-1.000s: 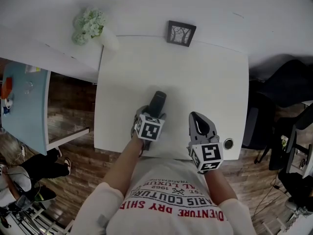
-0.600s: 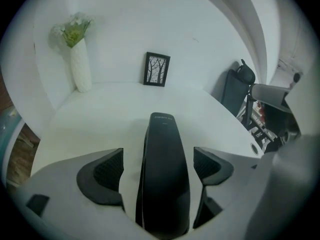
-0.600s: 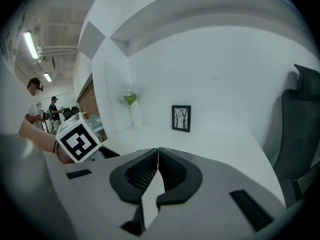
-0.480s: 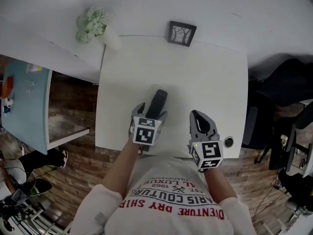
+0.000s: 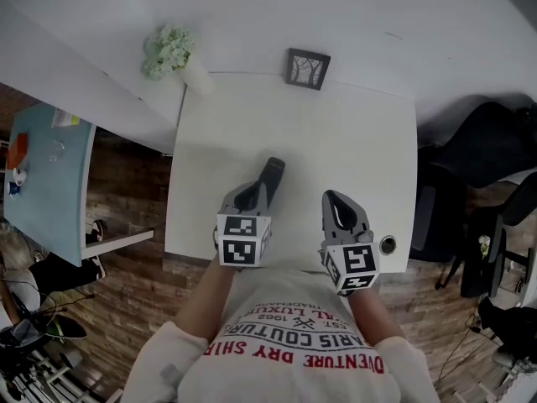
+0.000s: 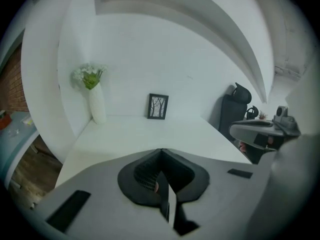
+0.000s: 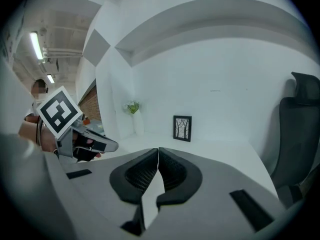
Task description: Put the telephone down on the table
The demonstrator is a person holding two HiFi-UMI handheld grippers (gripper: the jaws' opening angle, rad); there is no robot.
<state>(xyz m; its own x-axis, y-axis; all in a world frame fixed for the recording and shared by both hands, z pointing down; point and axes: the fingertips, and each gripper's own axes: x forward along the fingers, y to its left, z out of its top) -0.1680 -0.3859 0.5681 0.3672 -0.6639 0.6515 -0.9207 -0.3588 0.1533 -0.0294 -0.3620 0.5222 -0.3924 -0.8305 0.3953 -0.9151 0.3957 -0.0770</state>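
Dark telephone handset (image 5: 271, 175) flat on the white table (image 5: 352, 133), stretching forward and slightly right from just ahead of the left tongs (image 5: 249, 196), off to the left of the right tongs (image 5: 334, 200). Left tongs just closed, pressed together with nothing between them, held above the table. Right tongs likewise pressed together and empty, alongside the left pair near the table's front edge. Far ahead of both, at the table's back edge, a small black picture frame (image 5: 307, 68); ahead and left of the left tongs, a white vase of pale green flowers (image 5: 172, 53).
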